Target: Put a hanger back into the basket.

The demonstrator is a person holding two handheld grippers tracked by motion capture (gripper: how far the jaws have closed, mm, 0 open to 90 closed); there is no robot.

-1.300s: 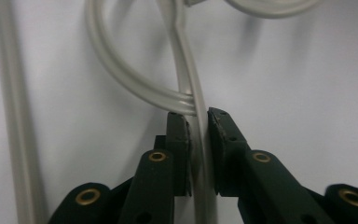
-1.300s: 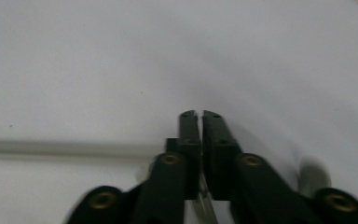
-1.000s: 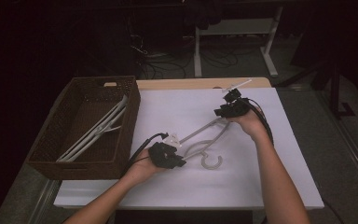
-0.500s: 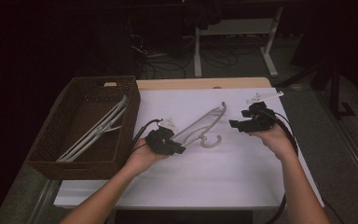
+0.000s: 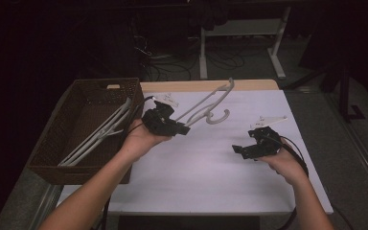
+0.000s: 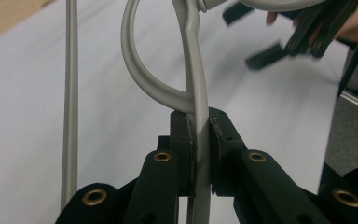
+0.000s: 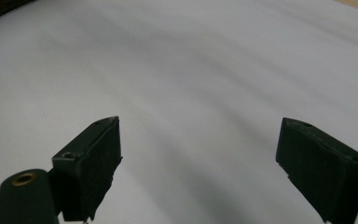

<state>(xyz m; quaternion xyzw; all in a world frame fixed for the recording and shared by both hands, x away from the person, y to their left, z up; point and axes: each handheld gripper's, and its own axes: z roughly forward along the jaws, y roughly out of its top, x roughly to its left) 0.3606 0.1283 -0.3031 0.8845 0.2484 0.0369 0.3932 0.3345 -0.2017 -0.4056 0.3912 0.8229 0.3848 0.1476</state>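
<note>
- Since the earlier frames, the grey hanger (image 5: 206, 108) had come up off the white table cover (image 5: 211, 167) and swung toward the basket side, while the right hand had let go of it and pulled back toward the near right part of the table.
- Table-wise, the white cover took up most of the high view, with a strip of bare wooden table edge (image 5: 206, 86) showing at the far side.
- Off to the left sat the brown wicker basket (image 5: 52, 158), with a few more pale hangers (image 5: 100, 134) lying slanted inside it.
- Left forearm came in from the bottom left, angled up and inward, wrist raised so the hanger hung in the air above the cover, just beside the basket's right wall.
- Right forearm came in from the bottom right, hand low over the cover and well apart from the hanger.
- Left gripper (image 5: 184, 129) was clamped tight on the hanger; in the left gripper view the pads squeezed a flat grey arm of it (image 6: 199, 140), right where the curved loop joined in.
- Right gripper (image 5: 237, 149) had just been opening, and its jaws stood wide apart with nothing between them but white cover in the right gripper view.
</note>
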